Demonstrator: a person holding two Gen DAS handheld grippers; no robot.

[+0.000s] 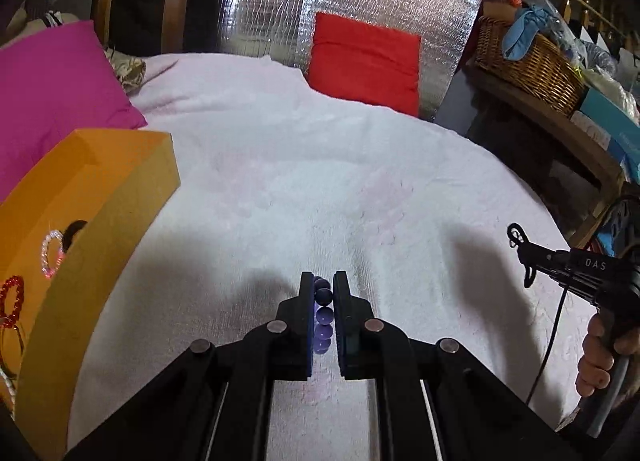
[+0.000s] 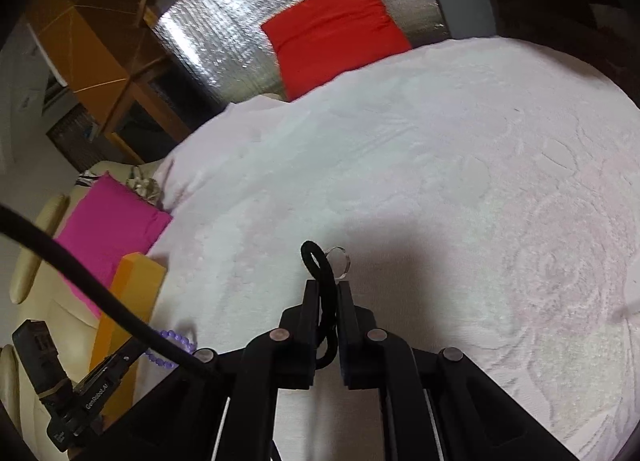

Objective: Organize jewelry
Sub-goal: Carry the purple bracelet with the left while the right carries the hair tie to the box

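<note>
My left gripper [image 1: 323,281] is shut on a purple bead bracelet [image 1: 324,317], lifted a little above the white textured cover [image 1: 320,165]. Several beads line up between the pads. An orange box [image 1: 100,197] stands open at the left, with a clear-pink bead bracelet [image 1: 51,253] and a red bead bracelet [image 1: 12,297] inside. My right gripper [image 2: 328,287] is shut on a black cord loop [image 2: 318,259] that carries a clear ring [image 2: 340,261]. From the right wrist, the left gripper [image 2: 134,347] shows at lower left with the purple bracelet [image 2: 176,341] hanging beside the orange box [image 2: 132,301].
A magenta cushion [image 1: 60,89] lies behind the box and a red cushion [image 1: 364,61] leans on a silver foil panel [image 1: 272,1]. A wicker basket [image 1: 532,61] sits on a cluttered shelf at the right. A hand [image 1: 600,349] grips the right tool, whose cable trails down.
</note>
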